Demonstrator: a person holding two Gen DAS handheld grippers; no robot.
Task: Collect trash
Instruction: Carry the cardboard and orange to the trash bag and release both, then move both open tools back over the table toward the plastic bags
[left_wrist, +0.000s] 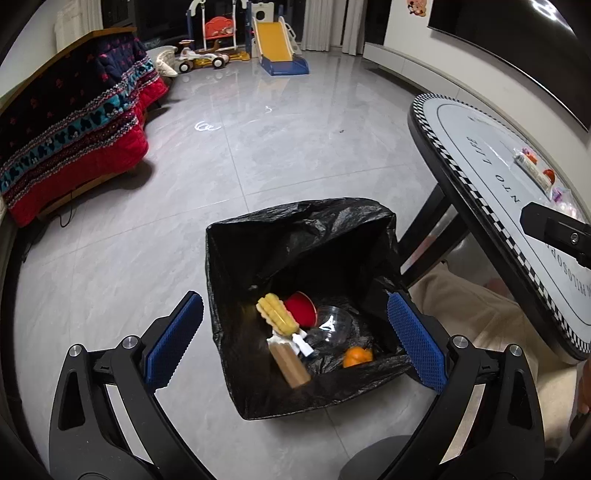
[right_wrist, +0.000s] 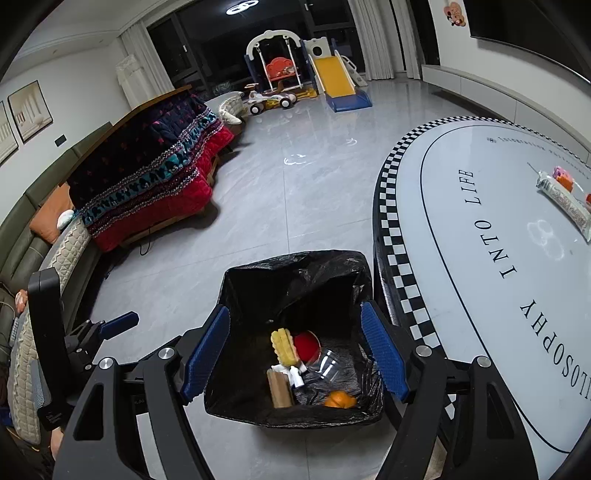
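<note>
Above a lined bin (left_wrist: 303, 236) on the tiled floor, the left gripper (left_wrist: 295, 339) hangs with jaws spread wide and empty, the right gripper (right_wrist: 295, 358) beside it likewise parted and holding nothing. Inside the bin lie a yellow sponge (left_wrist: 275, 314), a brown block (left_wrist: 290, 363), a red cup (left_wrist: 301, 308), a clear cup (left_wrist: 332, 325) and an orange peel (left_wrist: 357, 357). To the right, a wrapper (right_wrist: 565, 203) waits on the table (right_wrist: 461, 277). The drop looks done; best lift both grippers clear of the liner before reaching tableward.
</note>
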